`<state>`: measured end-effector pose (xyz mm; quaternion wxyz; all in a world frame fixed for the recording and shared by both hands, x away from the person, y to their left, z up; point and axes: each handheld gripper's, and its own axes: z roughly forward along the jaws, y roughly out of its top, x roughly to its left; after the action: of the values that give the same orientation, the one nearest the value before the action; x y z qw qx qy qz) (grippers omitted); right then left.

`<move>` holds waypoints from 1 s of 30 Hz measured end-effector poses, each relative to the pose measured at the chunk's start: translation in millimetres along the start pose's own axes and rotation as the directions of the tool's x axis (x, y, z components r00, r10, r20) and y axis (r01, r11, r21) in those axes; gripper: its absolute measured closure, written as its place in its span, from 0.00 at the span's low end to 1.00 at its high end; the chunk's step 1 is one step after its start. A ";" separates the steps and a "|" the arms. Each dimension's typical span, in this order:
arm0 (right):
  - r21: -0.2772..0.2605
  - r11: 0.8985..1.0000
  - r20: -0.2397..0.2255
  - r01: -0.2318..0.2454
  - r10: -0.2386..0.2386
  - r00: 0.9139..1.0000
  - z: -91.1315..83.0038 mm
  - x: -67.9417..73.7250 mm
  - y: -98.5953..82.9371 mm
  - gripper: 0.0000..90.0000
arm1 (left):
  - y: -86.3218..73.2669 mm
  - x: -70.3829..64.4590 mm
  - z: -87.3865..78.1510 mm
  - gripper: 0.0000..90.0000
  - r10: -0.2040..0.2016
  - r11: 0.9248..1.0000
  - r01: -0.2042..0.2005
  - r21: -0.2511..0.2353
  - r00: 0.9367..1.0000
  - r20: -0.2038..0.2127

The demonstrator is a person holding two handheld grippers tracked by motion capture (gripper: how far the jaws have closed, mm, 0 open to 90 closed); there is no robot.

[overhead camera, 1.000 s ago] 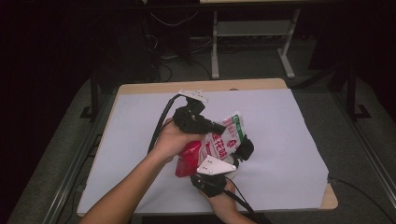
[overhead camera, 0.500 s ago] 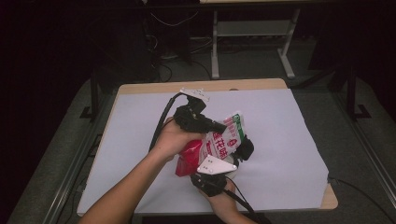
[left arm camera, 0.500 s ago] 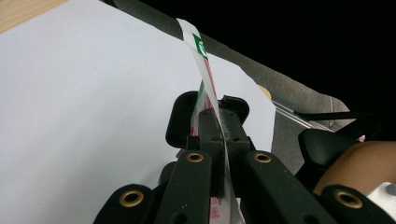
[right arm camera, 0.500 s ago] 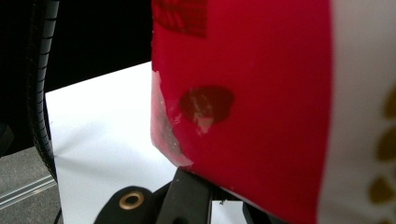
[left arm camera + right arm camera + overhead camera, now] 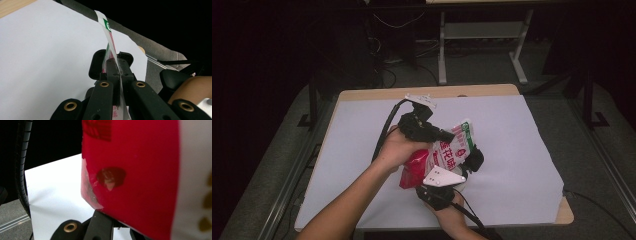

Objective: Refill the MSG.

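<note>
I've got the snack bag (image 5: 447, 152) up off the white sheet (image 5: 522, 145) that covers the table, held between my two grippers over the middle of it. My left gripper (image 5: 447, 136) has its jaws pressed together on the bag's upper edge; in the left gripper view the thin white-and-green film (image 5: 110, 42) runs straight up from between them, pinched flat. My right gripper (image 5: 472, 161) sits just below and to the right, grey plate on top, against the bag's lower part. In the right gripper view the red side of the bag (image 5: 135, 170) is right against the camera and covers the jaw tips, so I cannot tell whether they are clamped on it or apart. The bag hangs tilted, white printed end toward the far side, red end toward me.
</note>
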<state>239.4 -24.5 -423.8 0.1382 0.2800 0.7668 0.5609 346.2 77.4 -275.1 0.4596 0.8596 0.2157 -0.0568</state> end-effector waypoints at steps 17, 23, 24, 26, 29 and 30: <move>0.000 1.000 -0.001 0.001 -0.001 1.000 0.2 0.1 0.4 1.00 | 0.3 0.0 2.0 1.00 0.001 1.000 -0.001 -0.002 1.000 0.006; -0.001 1.000 -0.002 0.000 0.000 1.000 0.4 0.4 0.5 1.00 | 0.3 -0.1 2.2 1.00 -0.002 1.000 0.002 -0.003 1.000 0.006; -0.001 1.000 -0.003 0.000 0.000 1.000 0.5 0.5 0.6 1.00 | 0.3 -0.1 2.2 1.00 -0.003 1.000 0.003 -0.003 1.000 0.006; -0.001 1.000 -0.003 0.000 0.000 1.000 0.5 0.7 0.7 1.00 | 0.3 -0.1 2.2 1.00 -0.002 1.000 0.002 -0.004 1.000 0.007; -0.002 1.000 -0.003 0.000 0.000 1.000 0.7 1.0 0.9 1.00 | 0.3 0.1 2.5 1.00 -0.002 1.000 0.002 -0.004 1.000 0.006; -0.002 1.000 -0.004 0.001 -0.001 1.000 0.8 1.2 1.0 1.00 | 0.3 0.1 2.5 1.00 -0.002 1.000 0.002 -0.004 1.000 0.007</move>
<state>239.1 -23.0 -423.1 0.1373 0.2784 0.7667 0.5619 346.7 75.3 -276.3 0.4622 0.8582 0.2152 -0.0597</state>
